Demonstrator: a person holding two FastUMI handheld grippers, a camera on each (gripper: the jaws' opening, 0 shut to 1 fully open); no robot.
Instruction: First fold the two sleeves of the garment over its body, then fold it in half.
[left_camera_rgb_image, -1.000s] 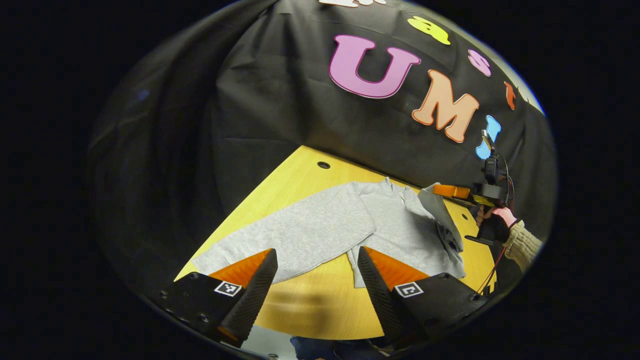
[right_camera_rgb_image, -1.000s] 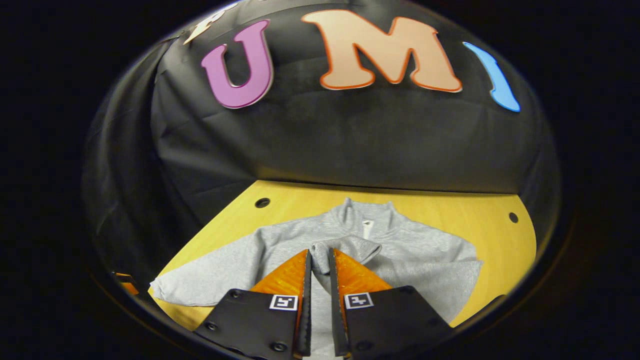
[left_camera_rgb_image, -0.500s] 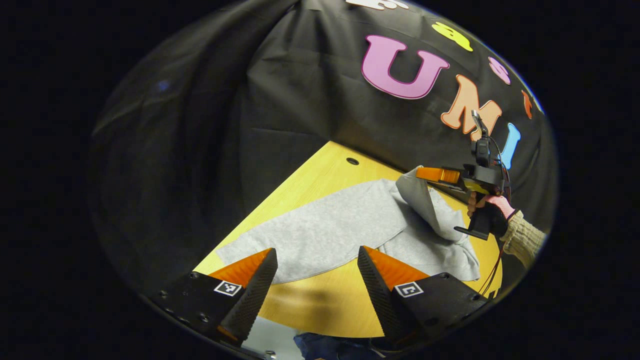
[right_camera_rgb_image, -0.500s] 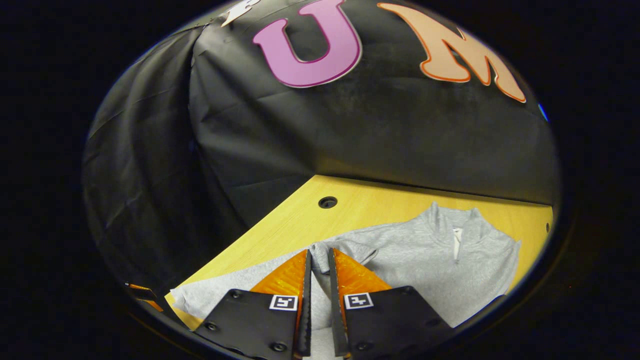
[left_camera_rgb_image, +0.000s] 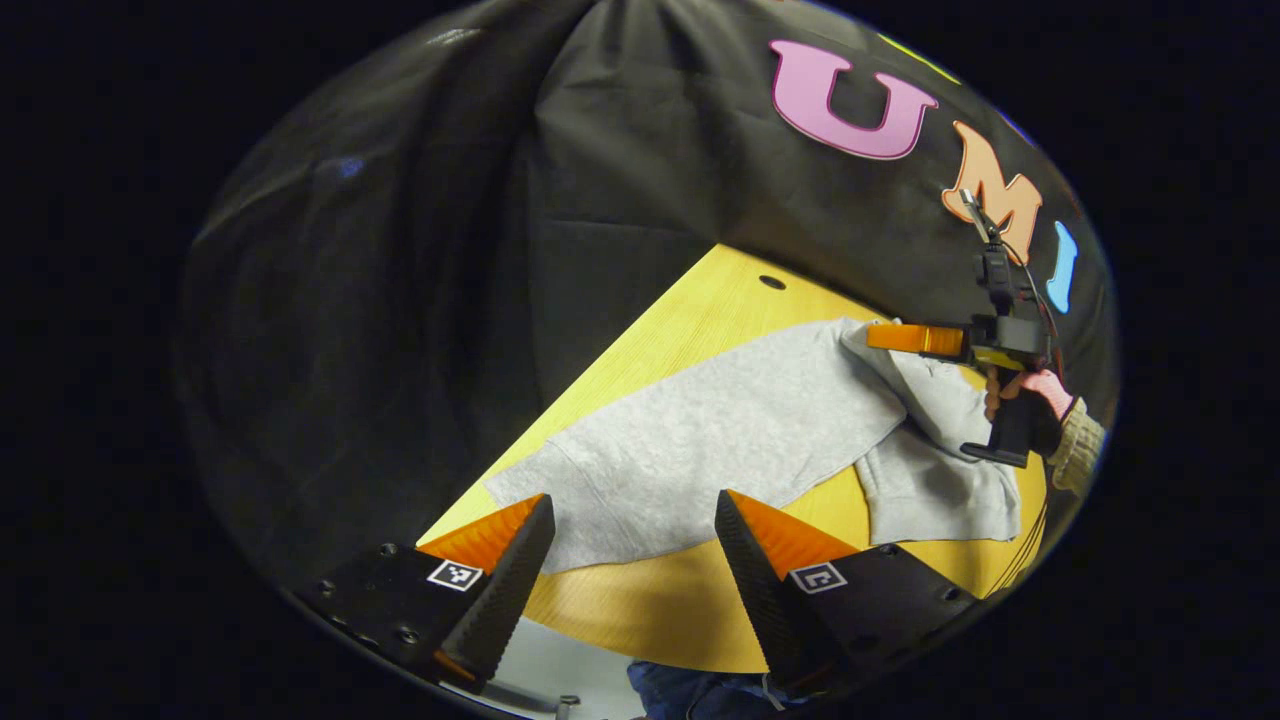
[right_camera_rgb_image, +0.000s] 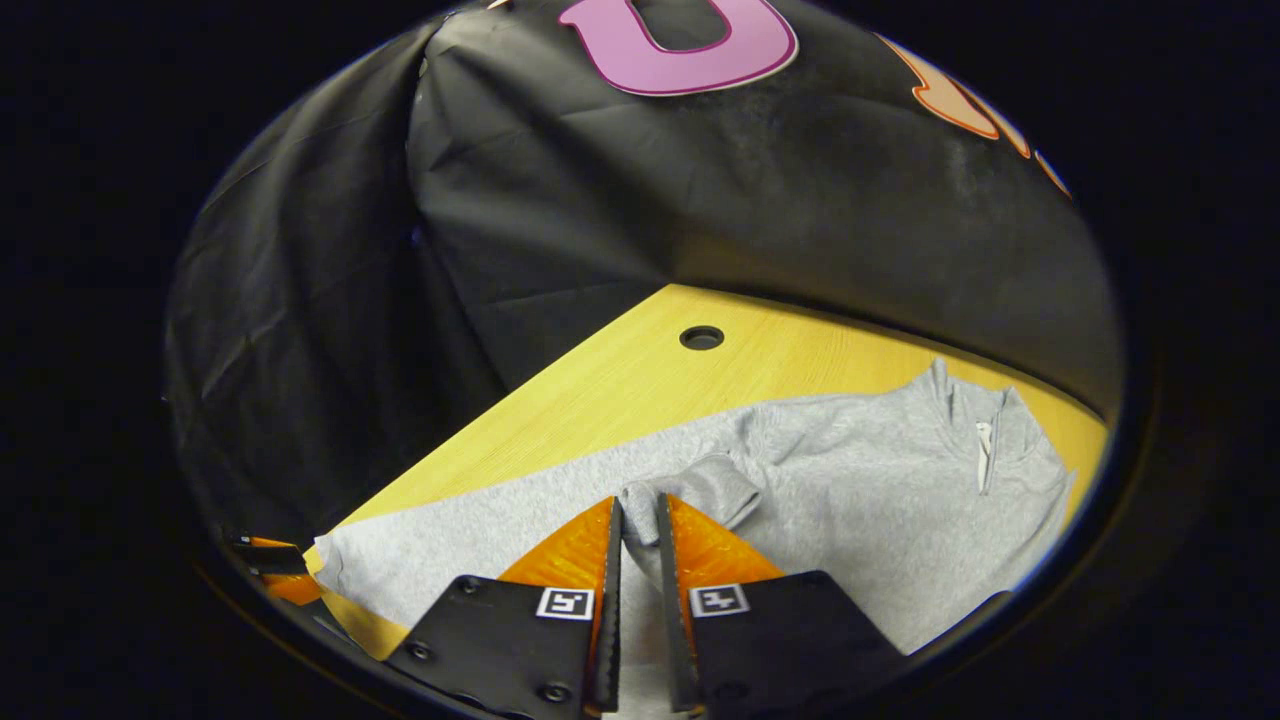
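Grey sweatshirt (left_camera_rgb_image: 760, 430) lying flat on the yellow table (left_camera_rgb_image: 680, 320), front up, collar (right_camera_rgb_image: 975, 410) toward the far wall. In the left gripper view its left sleeve (left_camera_rgb_image: 640, 480) runs out straight toward the near left, the cuff just beyond the left gripper (left_camera_rgb_image: 635, 515), whose fingers stand spread wide above the table edge, holding nothing.

The right gripper (right_camera_rgb_image: 638, 520) has its fingers pressed together on the cuff of the right sleeve (right_camera_rgb_image: 700, 490); a short lip of fabric curls beyond the tips. In the left gripper view this gripper, with the hand (left_camera_rgb_image: 1030, 395) that holds it, hangs over the right side of the body, and the sleeve drapes down from it across the chest.

Handling, as a judgement: the knit is soft, light and limp. It will sag from any single pinch and crease wherever it lands, but is neither slippery nor fragile. A sleeve is best taken at the cuff, where the doubled hem gives the fingers a firm bite. For the final halving, the two hem corners look the better hold, so the body lifts evenly. Step in hand: laying the right sleeve across the body; left sleeve not yet folded.
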